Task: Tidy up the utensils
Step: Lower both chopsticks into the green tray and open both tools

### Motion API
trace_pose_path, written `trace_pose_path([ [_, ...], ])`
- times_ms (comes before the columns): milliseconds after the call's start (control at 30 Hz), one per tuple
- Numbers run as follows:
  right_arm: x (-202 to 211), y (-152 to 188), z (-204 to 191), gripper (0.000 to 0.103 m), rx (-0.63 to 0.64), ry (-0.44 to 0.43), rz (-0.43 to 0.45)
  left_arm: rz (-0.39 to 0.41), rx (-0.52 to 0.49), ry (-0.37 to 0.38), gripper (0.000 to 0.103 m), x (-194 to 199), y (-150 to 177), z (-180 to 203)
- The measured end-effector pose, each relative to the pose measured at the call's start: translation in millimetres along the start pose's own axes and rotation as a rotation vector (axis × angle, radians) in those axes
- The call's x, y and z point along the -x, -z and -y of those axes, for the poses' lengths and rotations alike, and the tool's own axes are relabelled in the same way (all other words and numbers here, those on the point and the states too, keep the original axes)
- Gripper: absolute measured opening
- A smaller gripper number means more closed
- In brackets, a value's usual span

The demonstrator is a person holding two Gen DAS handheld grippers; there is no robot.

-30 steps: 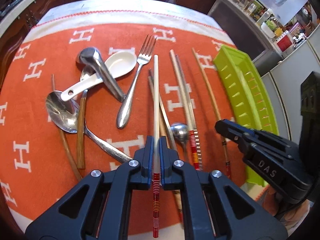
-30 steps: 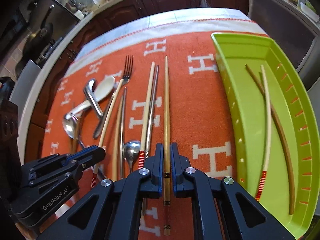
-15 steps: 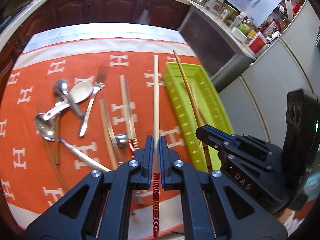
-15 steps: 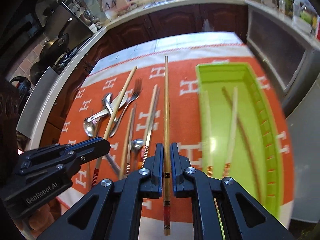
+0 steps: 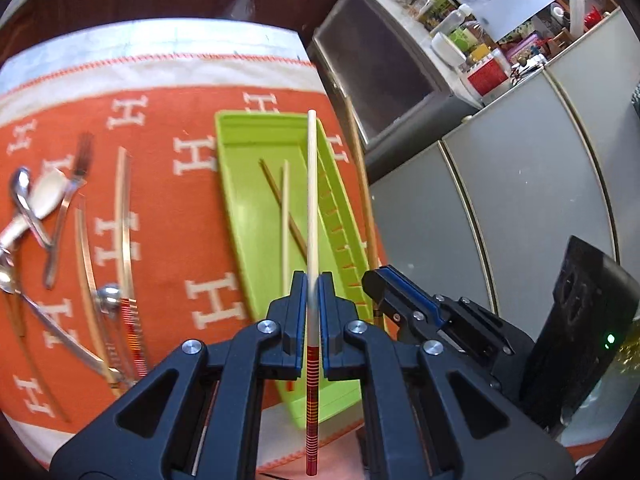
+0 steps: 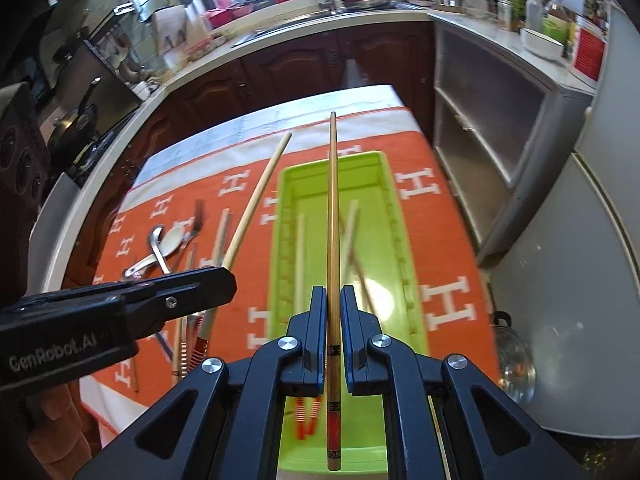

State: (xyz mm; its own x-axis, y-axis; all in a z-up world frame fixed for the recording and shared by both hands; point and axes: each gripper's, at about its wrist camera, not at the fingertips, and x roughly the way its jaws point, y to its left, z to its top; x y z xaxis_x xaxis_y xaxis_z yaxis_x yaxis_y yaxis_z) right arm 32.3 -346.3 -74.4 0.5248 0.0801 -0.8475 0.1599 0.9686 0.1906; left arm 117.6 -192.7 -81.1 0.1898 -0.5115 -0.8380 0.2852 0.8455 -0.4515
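left gripper [image 5: 313, 312] clamps pale chopstick [image 5: 311, 208] near its red-banded end | right gripper [image 6: 335, 316] pinches golden chopstick [image 6: 333, 216] | both held lengthwise over green tray [image 5: 240, 208], likely to drop parallel to the chopsticks already inside | fork [image 5: 66, 208], spoons wait on orange cloth [image 5: 168, 208] (unsorted)

left wrist – above, oblique | right wrist – above | shared: green tray [image 5: 240, 216]
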Motion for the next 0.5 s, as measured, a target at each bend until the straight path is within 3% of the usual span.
trace_pose_path([
  [167, -9.8, 2.0, 23.6, 0.006, 0.007, 0.013, -0.025, -0.02, 0.051, -0.01, 0.003, -30.8, 5.7, -5.2],
  [333, -31.6, 4.8, 23.6, 0.006, 0.032, 0.018, -0.076, -0.042, 0.057, -0.098, 0.004, -55.0, 11.9, -11.3],
  [500, -46.8, 9.7, 11.6, 0.021, 0.046, 0.026, -0.107, -0.045, -0.002, -0.15, 0.005, -50.8, 24.3, -9.5],
])
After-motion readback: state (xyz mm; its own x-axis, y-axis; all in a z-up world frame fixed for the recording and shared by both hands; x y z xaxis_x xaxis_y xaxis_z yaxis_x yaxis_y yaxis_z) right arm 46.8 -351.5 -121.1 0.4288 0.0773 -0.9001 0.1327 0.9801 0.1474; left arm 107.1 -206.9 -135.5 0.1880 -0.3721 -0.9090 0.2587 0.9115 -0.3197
